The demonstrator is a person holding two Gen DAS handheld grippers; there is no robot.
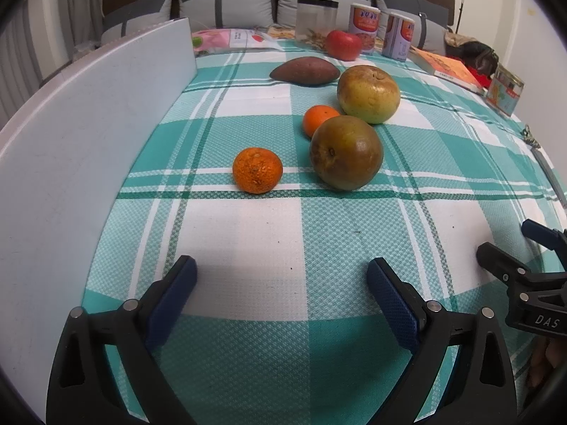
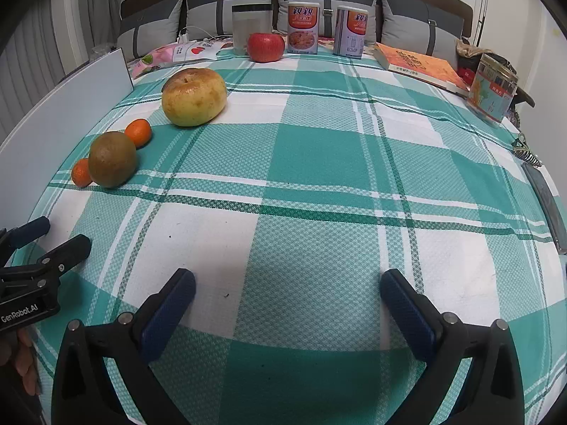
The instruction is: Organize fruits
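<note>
Left wrist view: left gripper [image 1: 281,274], jaws wide and empty, faces the near tangerine [image 1: 257,170], which lies ahead, slightly left. Right wrist view: right gripper [image 2: 287,283], also wide and empty, sees the fruits far left (so the left is nearer).

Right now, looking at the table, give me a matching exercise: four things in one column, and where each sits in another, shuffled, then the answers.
Things:
1. red apple
2. sweet potato
3. nearest mandarin
4. orange book

Places:
A. closest to the left tongs, left of the brownish-green fruit
B. far edge, beside the two printed cans
C. far right, next to a small tin
D. behind the yellow-green fruit, toward the white board

Pairs: 1-B, 2-D, 3-A, 4-C
</note>
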